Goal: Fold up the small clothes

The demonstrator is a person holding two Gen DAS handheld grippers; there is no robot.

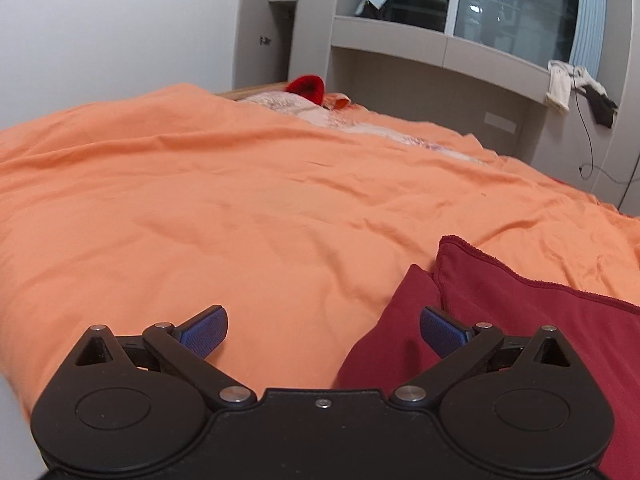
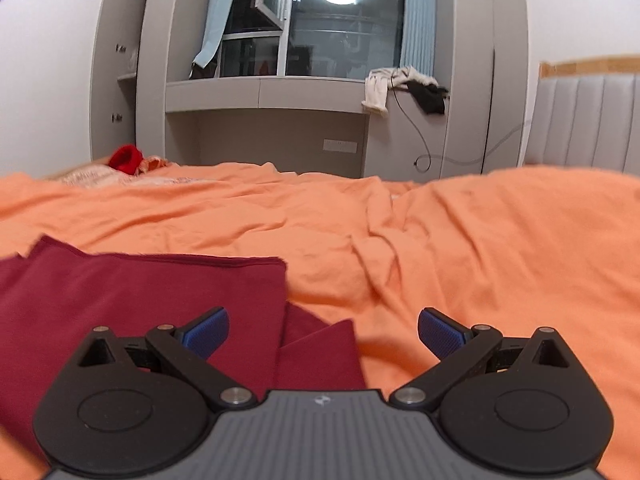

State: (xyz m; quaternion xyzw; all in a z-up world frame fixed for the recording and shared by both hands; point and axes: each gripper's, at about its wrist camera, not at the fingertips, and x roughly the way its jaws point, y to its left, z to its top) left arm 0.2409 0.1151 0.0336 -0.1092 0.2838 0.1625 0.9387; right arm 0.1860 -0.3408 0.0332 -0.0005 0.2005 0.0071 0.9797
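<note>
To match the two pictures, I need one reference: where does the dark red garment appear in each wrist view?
Left wrist: dark red garment lies lower right on the orange bedcover.
Right wrist: dark red garment lies lower left.
Shared landmark: the bright red item at the bed's far edge.

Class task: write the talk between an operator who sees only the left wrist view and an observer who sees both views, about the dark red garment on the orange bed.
Operator: I see only the garment's left part. Where does it end on the far side?
Observer: The dark red garment ends in a straight vertical edge, with a smaller flap poking out beside it.
Operator: Are the right tongs gripping it?
Observer: No. The right tongs are open, nothing between the pads.
Operator: What lies right of the garment?
Observer: Only rumpled orange bedcover, up to a grey padded headboard.
</note>
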